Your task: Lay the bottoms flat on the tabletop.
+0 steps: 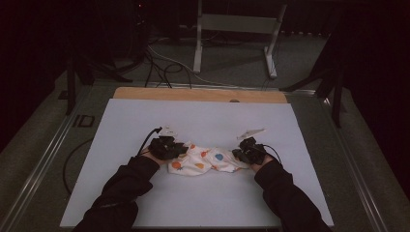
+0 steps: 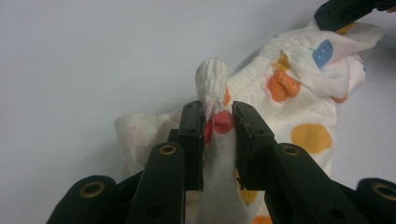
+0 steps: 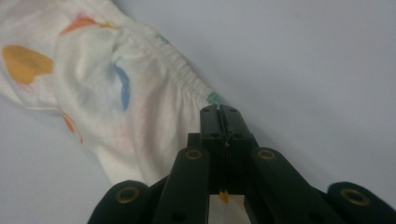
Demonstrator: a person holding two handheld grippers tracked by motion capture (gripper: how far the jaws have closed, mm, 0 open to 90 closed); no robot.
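Note:
A small white garment printed with orange, blue and red spots lies crumpled on the white table top, stretched between my two grippers. My left gripper holds its left end. In the left gripper view the jaws pinch a bunched fold of the garment that sticks up past the tips. My right gripper is at the garment's right end. In the right gripper view its jaws are pressed together on the elastic hem of the garment.
The right gripper's jaw tip shows far off in the left gripper view. A wooden strip runs along the table's far edge. Beyond it, on the floor, stand a white frame and loose cables. Dark sleeves come in from below.

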